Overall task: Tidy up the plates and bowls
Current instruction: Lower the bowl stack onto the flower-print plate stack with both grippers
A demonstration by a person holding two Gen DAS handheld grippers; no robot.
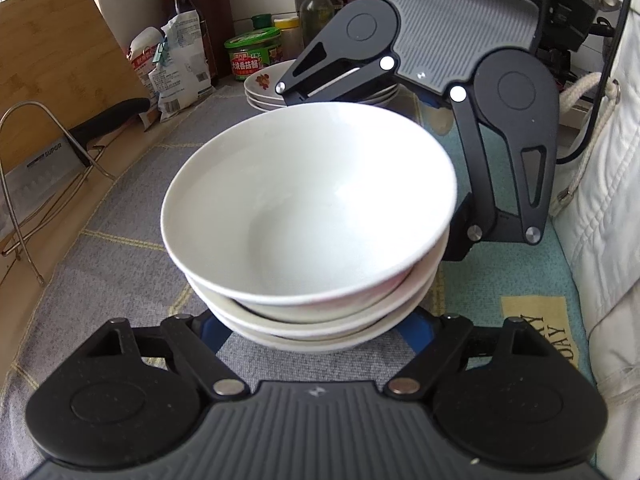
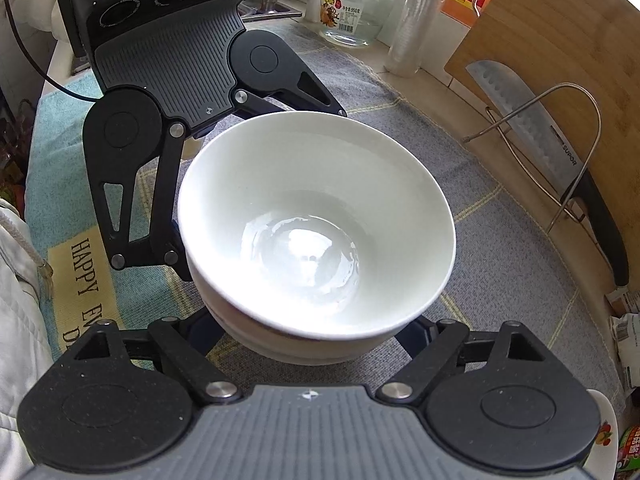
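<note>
A stack of white bowls (image 1: 308, 208) stands on the grey checked mat (image 1: 120, 264), with a deep empty bowl (image 2: 316, 216) on top. My left gripper (image 1: 314, 332) reaches in from one side. Its blue-padded fingers (image 1: 416, 334) hug the lowest bowls on both sides, shut on the stack. My right gripper (image 2: 310, 332) comes from the opposite side. Its fingers (image 2: 414, 334) straddle the base of the stack and stand open close beside it. Each gripper also shows beyond the bowls in the other's view, its fingertips hidden by the stack.
A pile of flower-patterned plates (image 1: 264, 84) sits behind the bowls, near jars and bottles (image 1: 252, 52). A wooden cutting board (image 1: 52, 68) and a cleaver in a wire rack (image 2: 556, 148) stand along one side. A glass jar (image 2: 356, 8) is nearby, and a person's white quilted sleeve (image 1: 600, 200) borders the other side.
</note>
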